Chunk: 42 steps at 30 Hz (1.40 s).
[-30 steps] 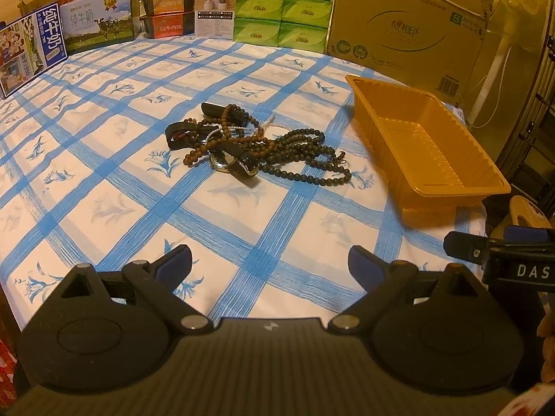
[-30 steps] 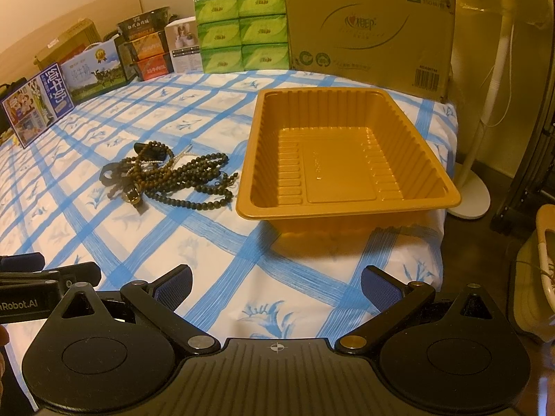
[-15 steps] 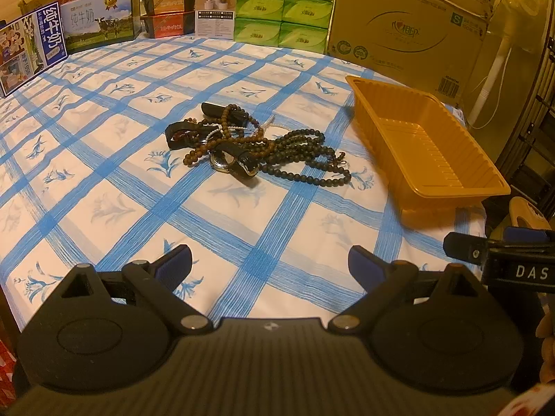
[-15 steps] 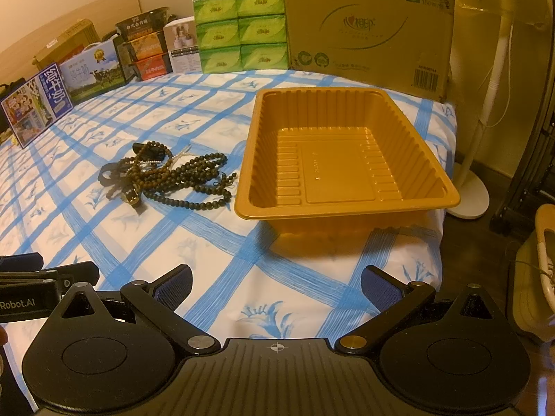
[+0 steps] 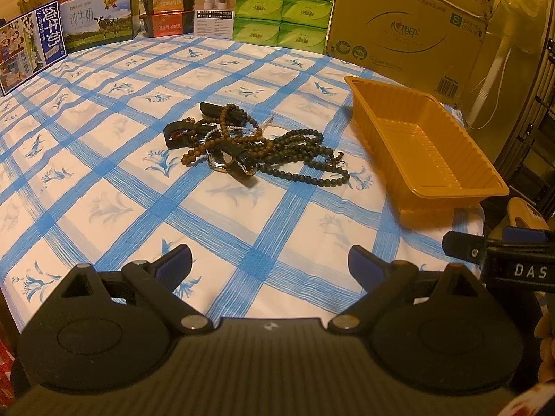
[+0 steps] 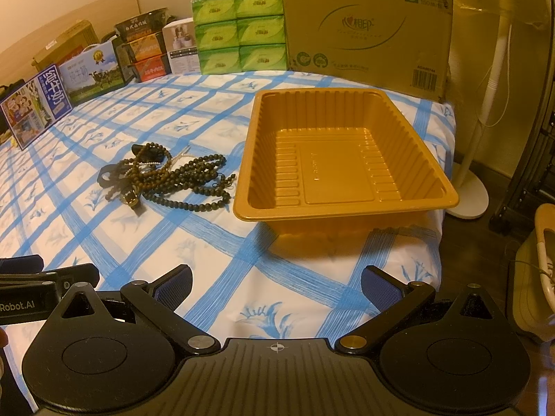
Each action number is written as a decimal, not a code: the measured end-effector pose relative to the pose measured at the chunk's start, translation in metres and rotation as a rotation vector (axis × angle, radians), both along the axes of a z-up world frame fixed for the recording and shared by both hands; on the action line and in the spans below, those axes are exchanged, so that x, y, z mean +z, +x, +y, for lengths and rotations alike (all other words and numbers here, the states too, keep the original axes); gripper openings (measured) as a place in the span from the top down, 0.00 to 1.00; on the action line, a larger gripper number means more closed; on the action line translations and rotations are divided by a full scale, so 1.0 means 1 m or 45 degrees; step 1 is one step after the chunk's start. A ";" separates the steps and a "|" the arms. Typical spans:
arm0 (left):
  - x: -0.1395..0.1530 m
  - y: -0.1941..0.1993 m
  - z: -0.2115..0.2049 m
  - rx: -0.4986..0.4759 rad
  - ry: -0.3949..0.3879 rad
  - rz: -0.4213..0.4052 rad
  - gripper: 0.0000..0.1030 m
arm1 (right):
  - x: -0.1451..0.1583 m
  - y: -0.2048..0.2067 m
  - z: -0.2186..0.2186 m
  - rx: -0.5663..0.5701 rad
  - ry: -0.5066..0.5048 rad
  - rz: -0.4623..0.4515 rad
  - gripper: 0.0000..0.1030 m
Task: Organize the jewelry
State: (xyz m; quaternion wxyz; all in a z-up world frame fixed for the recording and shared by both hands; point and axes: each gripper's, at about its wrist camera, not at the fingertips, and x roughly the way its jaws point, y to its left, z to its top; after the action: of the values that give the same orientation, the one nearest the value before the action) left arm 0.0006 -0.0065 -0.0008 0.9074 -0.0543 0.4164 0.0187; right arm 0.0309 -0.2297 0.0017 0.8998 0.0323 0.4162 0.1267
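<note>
A tangle of jewelry lies on the blue-checked tablecloth: dark bead necklaces [image 5: 305,152], brown bead strands [image 5: 208,145] and a black-strapped watch [image 5: 222,163]. The pile also shows in the right wrist view [image 6: 166,180]. An empty orange plastic tray [image 5: 451,187] stands to its right, also in the right wrist view [image 6: 333,215]. My left gripper [image 5: 270,263] is open and empty, near the table's front edge, short of the pile. My right gripper [image 6: 275,280] is open and empty, in front of the tray.
Milk cartons [image 5: 31,48], food boxes [image 5: 166,10], green tissue packs [image 5: 284,7] and a large cardboard box [image 5: 409,31] line the back of the table. A white fan stand [image 6: 482,111] stands off the table's right edge.
</note>
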 end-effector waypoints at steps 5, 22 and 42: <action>0.000 0.000 0.000 0.000 -0.002 -0.001 0.07 | 0.000 0.000 0.000 0.000 -0.001 0.000 0.00; -0.002 0.009 -0.010 0.003 -0.066 0.009 0.04 | -0.001 0.007 -0.015 -0.055 0.063 0.012 0.00; -0.011 0.050 0.007 0.050 -0.230 -0.041 0.01 | -0.019 0.071 -0.149 -0.475 0.314 -0.184 0.08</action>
State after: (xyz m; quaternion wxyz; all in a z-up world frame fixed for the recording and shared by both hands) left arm 0.0507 0.0008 -0.0119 0.9048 -0.1445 0.4006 -0.0020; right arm 0.1022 -0.3787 -0.0176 0.9244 0.2093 0.3189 0.0100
